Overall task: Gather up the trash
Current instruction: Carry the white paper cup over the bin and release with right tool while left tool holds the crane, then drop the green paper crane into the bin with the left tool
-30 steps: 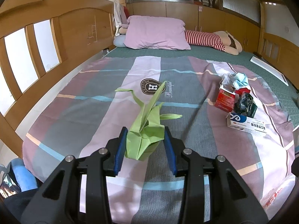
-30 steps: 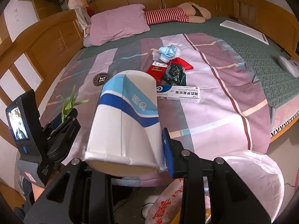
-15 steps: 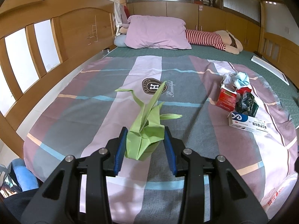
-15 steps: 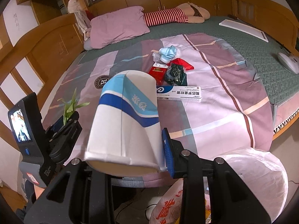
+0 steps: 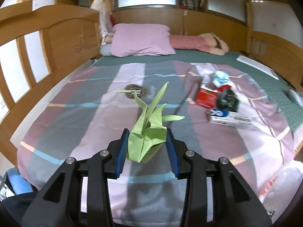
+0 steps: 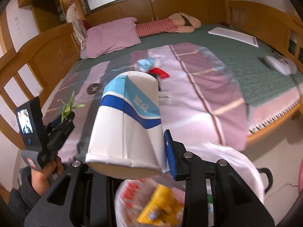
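Two grippers, both loaded. Left wrist view: left gripper (image 5: 147, 152) was clenched on a green origami crane (image 5: 146, 139), held above the striped blanket (image 5: 75, 117); red box (image 5: 205, 96), dark packet (image 5: 228, 100) and toothpaste box (image 5: 230, 118) lay clustered on the blanket's right side. Right wrist view: right gripper (image 6: 130, 151) gripped a white-and-blue paper cup (image 6: 126, 126), mouth toward the camera, above an open white trash bag (image 6: 223, 162) with a yellow wrapper (image 6: 161, 206) inside, beside the bed.

Pillow (image 5: 142, 39) at bed's far end, boxes (image 5: 217, 104) right on blanket (image 5: 75, 117)
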`<action>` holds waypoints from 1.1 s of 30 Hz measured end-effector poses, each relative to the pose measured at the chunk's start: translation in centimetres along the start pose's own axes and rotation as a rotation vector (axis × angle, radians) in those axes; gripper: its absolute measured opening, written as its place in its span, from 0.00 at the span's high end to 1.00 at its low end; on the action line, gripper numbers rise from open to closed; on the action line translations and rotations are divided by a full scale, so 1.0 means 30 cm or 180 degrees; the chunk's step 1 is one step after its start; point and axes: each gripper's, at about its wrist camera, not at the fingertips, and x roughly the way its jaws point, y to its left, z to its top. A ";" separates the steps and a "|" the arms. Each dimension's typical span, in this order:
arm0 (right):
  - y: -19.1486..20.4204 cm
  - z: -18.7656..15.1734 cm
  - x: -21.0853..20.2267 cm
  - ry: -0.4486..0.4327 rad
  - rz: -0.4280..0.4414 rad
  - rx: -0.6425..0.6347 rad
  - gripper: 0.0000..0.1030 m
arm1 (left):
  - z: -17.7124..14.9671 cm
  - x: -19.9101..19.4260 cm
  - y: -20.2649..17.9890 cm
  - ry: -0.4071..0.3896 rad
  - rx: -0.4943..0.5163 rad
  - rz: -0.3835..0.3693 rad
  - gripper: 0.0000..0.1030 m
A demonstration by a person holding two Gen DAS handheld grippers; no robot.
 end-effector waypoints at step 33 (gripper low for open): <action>-0.400 -0.180 -0.167 -0.0258 0.0045 0.1023 0.26 | -0.172 -0.286 -0.272 0.0003 0.0611 -0.2671 0.62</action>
